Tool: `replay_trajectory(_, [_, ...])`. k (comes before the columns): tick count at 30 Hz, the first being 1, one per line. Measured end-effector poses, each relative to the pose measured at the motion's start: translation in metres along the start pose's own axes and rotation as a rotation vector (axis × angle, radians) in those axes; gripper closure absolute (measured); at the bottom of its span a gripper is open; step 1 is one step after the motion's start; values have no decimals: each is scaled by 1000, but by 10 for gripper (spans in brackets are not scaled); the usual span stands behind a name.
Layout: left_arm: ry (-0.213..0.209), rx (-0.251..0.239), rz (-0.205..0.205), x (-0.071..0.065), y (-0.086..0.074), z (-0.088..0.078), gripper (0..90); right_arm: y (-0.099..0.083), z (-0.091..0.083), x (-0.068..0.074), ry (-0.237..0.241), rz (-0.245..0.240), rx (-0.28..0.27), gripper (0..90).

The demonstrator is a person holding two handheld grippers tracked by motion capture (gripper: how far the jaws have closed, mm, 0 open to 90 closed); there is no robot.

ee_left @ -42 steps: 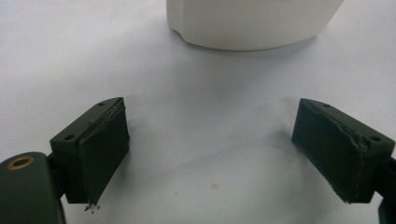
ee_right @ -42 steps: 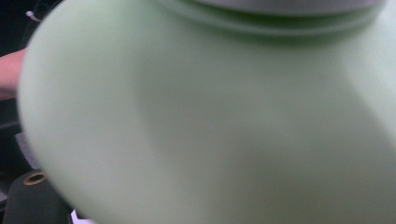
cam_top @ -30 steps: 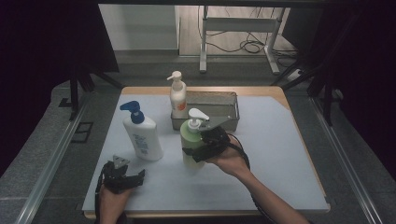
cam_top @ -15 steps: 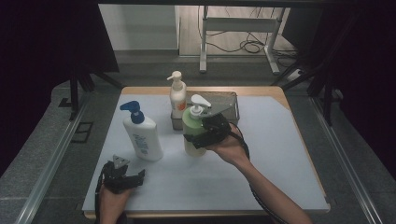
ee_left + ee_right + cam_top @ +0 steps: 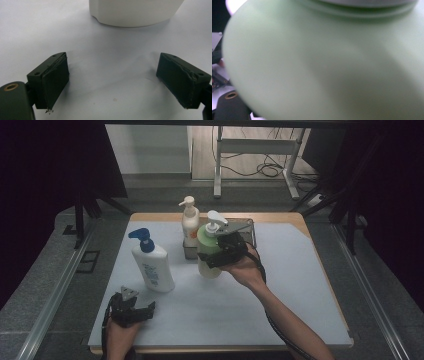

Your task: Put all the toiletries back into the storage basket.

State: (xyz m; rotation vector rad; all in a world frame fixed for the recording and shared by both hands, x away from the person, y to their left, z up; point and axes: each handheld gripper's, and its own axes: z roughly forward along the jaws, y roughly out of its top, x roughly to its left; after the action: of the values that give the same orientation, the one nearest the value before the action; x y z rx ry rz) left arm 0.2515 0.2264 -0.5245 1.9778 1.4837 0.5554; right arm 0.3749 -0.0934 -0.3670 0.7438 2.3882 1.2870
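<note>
Three pump bottles sit on a pale-blue mat covering the surface (image 5: pixel 300 310). The right gripper (image 5: pixel 226 251), held in the person's right hand, is clamped on the green pump bottle (image 5: pixel 209 245) w/ white pump head. Compared w/ a second ago, that bottle has come up off the mat and travelled back toward the metal basket (image 5: pixel 246 227); it now hangs at the basket's near-left corner, just beside the cream pump bottle (image 5: pixel 189 222) that stands inside. Likely meaning: the green bottle is abt to go into the basket next. The left gripper (image 5: pixel 131 309) rests near the front-left edge, jaws wide apart and empty, not moved. The white bottle w/ blue pump (image 5: pixel 151 267) stands on the mat ahead of it, untouched.
</note>
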Motion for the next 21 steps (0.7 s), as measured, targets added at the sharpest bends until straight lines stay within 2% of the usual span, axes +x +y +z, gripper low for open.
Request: replay_trajectory(21, [0,0,0,0,0,0,107,24,3,-25,-65,35,-25,121])
